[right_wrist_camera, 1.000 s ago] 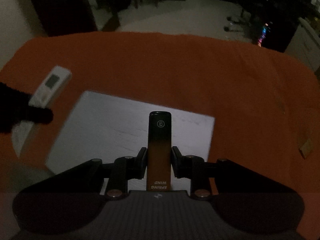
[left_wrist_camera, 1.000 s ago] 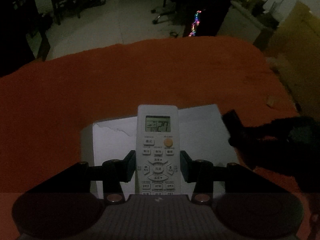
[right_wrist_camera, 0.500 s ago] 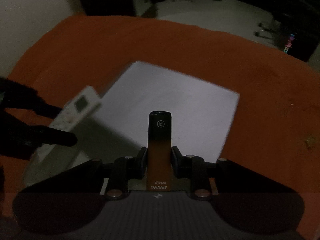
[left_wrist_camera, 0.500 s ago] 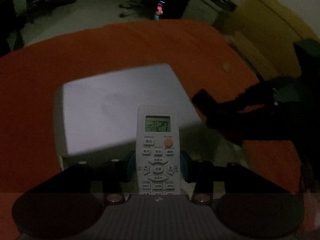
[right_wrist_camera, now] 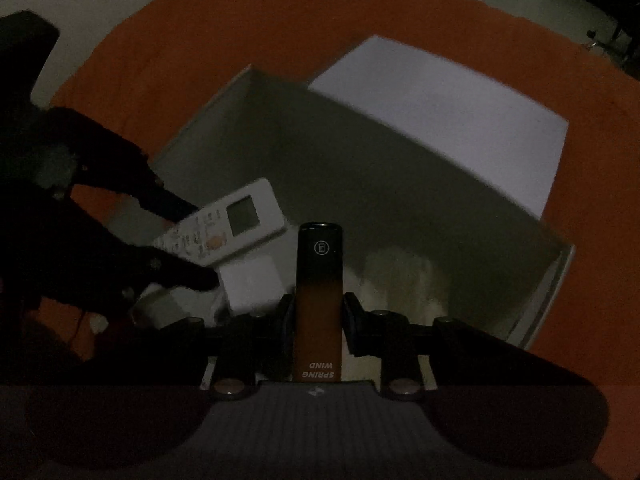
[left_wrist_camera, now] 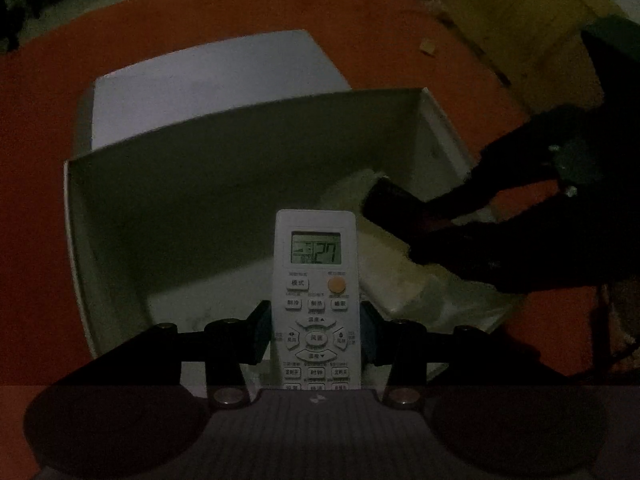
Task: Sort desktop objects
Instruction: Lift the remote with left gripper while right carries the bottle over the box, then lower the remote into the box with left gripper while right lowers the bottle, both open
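My left gripper (left_wrist_camera: 316, 332) is shut on a white air-conditioner remote (left_wrist_camera: 316, 280) with its display lit, held over the open white box (left_wrist_camera: 240, 124). In the right wrist view the same remote (right_wrist_camera: 224, 232) hangs tilted in the left gripper (right_wrist_camera: 192, 242) above the box's left side. My right gripper (right_wrist_camera: 318, 320) is shut on a black-to-orange stick (right_wrist_camera: 318, 280) labelled SPRING WIND, also above the box (right_wrist_camera: 360, 160). From the left wrist view, the right gripper (left_wrist_camera: 420, 224) is a dark shape at the right with the stick (left_wrist_camera: 388, 200) reaching over the box.
The box's flat white lid (left_wrist_camera: 208, 76) lies just behind it on the orange tablecloth (left_wrist_camera: 36, 200). Pale wrapped packets (left_wrist_camera: 404, 280) and a small white carton (right_wrist_camera: 252, 284) lie inside the box. A small scrap (left_wrist_camera: 428, 46) sits on the cloth, with cardboard (left_wrist_camera: 520, 20) beyond.
Both grippers have travelled from above the lid to over the open box, each keeping its object. The box interior has come into view and the grippers are closer together.
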The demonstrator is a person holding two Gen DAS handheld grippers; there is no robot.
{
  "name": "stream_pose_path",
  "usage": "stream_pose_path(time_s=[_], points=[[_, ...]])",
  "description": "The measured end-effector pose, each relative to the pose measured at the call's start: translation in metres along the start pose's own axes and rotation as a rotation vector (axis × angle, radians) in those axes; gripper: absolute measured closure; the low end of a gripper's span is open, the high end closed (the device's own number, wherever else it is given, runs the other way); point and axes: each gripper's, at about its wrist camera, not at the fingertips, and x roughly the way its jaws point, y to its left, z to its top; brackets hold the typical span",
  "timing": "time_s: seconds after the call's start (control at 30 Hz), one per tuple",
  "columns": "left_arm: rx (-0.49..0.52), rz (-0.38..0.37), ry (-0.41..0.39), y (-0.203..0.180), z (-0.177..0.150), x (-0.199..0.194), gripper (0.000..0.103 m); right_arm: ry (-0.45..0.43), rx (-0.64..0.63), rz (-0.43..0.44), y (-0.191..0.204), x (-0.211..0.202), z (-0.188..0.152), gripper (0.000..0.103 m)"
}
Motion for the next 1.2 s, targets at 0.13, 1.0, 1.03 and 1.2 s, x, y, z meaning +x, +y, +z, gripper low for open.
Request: stream_pose_path(time_s=[0.13, 1.0, 1.03, 1.2], points=[[0.021, 0.050, -0.023, -0.003, -0.012, 0.007, 0.063, 0.018, -0.016, -0.026, 0.004, 0.010, -0.013, 0.075], [0.238, 0.118, 0.073, -0.001, -0.008, 0.059, 0.063, 0.157, -0.092, -0.093, -0.009, 0.081, -0.037, 0.075], [0.234, 0.124, 0.085, -0.001, -0.012, 0.062, 0.063, 0.164, -0.089, -0.093, -0.010, 0.083, -0.038, 0.075], [0.250, 0.156, 0.113, -0.002, -0.028, 0.073, 0.063, 0.195, -0.085, -0.103, -0.016, 0.095, -0.045, 0.075]])
